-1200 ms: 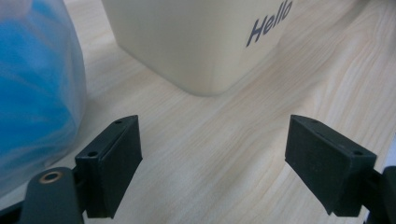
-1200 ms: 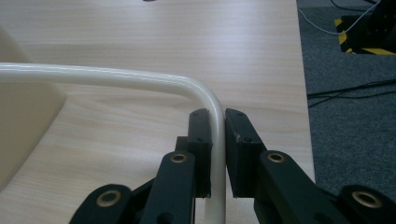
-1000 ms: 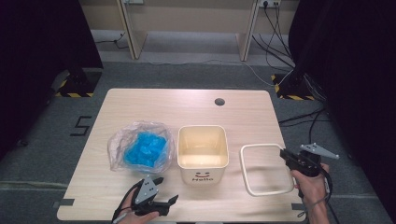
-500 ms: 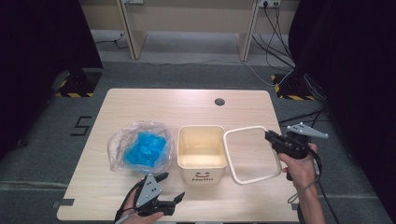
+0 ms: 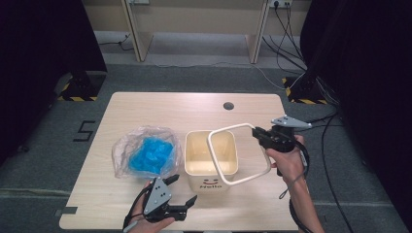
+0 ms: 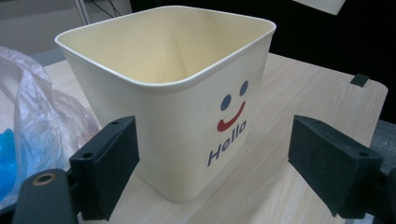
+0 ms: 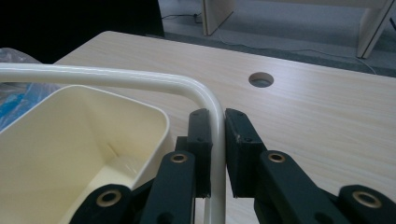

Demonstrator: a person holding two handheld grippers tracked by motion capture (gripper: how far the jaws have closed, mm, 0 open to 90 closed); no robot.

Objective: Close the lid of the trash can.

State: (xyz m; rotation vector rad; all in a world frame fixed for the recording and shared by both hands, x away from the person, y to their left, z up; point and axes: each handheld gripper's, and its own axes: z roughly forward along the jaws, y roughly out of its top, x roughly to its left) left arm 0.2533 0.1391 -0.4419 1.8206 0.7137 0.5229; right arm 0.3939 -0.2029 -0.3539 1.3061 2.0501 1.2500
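Pale wood-grain table with a round cable hole, cream square plastic bin standing mid-table, crumpled clear plastic bag with blue contents lying just left of it

Right claw gripping cream frame above bin, left claw open

A clear plastic bag with blue contents is seen on the wooden table, whose cable hole is located near the far edge.
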